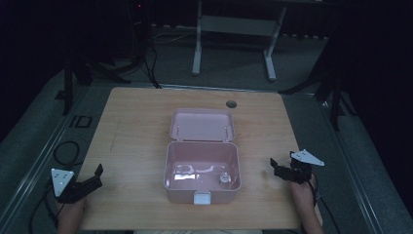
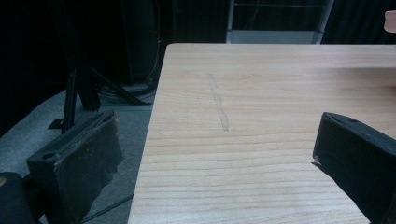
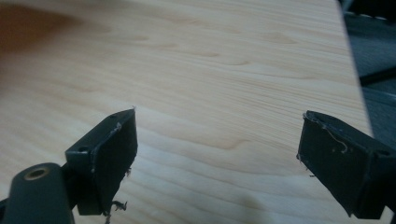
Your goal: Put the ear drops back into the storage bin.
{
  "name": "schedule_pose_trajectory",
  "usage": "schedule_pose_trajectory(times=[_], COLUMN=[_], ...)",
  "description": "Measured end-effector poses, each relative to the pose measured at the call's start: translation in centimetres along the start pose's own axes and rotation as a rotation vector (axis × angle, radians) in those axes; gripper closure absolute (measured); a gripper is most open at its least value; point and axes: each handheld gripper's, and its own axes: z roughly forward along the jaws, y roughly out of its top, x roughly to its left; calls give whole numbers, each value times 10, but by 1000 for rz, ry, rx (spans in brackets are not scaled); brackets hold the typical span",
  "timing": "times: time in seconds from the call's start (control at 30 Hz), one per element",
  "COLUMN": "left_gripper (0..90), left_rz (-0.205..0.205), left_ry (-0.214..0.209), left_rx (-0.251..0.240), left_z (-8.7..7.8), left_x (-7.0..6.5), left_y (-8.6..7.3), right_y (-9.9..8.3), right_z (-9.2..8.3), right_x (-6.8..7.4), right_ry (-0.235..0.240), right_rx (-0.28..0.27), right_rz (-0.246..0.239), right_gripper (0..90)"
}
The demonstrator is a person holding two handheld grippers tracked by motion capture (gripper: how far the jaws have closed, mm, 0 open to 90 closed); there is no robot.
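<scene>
The high view looks forward and down from above the table's point(image 1: 126, 126) near edge, taking in the whole top. Each of the 2 gripper views sits low and close over the wood, between its own jaws; the left one probably faces the far-left corner. All 3 share the tabletop.

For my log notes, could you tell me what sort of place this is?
Probably a lab recording station: a wooden table on grey carpet, black stands around it, and a hand-held gripper either side of a pink box.
</scene>
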Motion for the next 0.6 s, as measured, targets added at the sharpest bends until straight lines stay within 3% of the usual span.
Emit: schedule_pose_trajectory(times=[0.07, 0.33, 0.43, 0.6], left_gripper=[14, 14, 14, 14], left_rz=[0, 0, 0, 1], left_ry=[0, 1, 0, 1], left_rx=[1, 1, 1, 0], left_z=[0, 0, 0, 0], left_x=[0, 0, 0, 0], left_y=[0, 0, 0, 0], right_y=[-2, -8, -10, -12], right_z=[-1, -4, -8, -10], right_x=[-4, -12, -16, -23], right_ry=[7, 0, -17, -27], right_rx=[-11, -34, -47, -54], right_rz=[40, 111, 174, 237], right_gripper=[117, 117, 117, 118])
